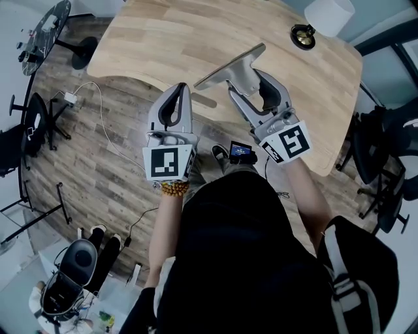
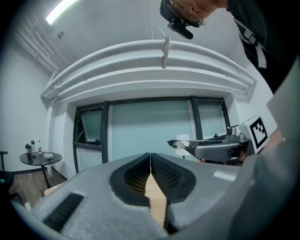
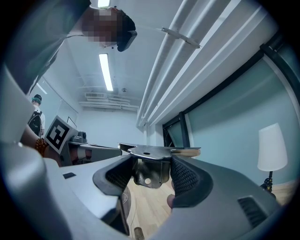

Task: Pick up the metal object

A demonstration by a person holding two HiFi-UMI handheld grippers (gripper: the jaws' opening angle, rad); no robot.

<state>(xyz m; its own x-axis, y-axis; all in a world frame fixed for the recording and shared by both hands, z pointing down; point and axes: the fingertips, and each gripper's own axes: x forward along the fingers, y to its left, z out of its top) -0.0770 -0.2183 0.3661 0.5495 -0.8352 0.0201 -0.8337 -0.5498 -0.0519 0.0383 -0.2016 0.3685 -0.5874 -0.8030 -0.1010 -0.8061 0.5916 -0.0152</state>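
Well, the wood-plank floor (image 1: 111, 163) fills the left and lower part of the head view, w/ a white cable (image 1: 98, 124) looping across it. A pale wooden tabletop (image 1: 170, 39) takes up the top, its near edge curved. Off the tabletop's left end, well apart, stands a round dark side table (image 1: 46, 26). A white lamp shade (image 1: 330, 14) sits at the far right corner of the tabletop, and just beside it is a small round black-and-gold thing (image 1: 302, 36) (can't tell what it is).

The left gripper (image 1: 181, 91) is held near the tabletop's near edge. Its fingers (image 2: 168, 176) are closed tip to tip, w/ nothing between them.

The right gripper (image 1: 251, 79) is just to its right, up off the tabletop. Its fingers (image 3: 185, 178) are clamped on the metal object (image 3: 149, 164), a bent bracket w/ a flat top plate and a few holes. The folded part sits between the pads and the plate lies across the top of the fingertips. In the head view the plate sticks out tilted to the left of the fingers, in the air above the tabletop's near edge, not touching the wood.
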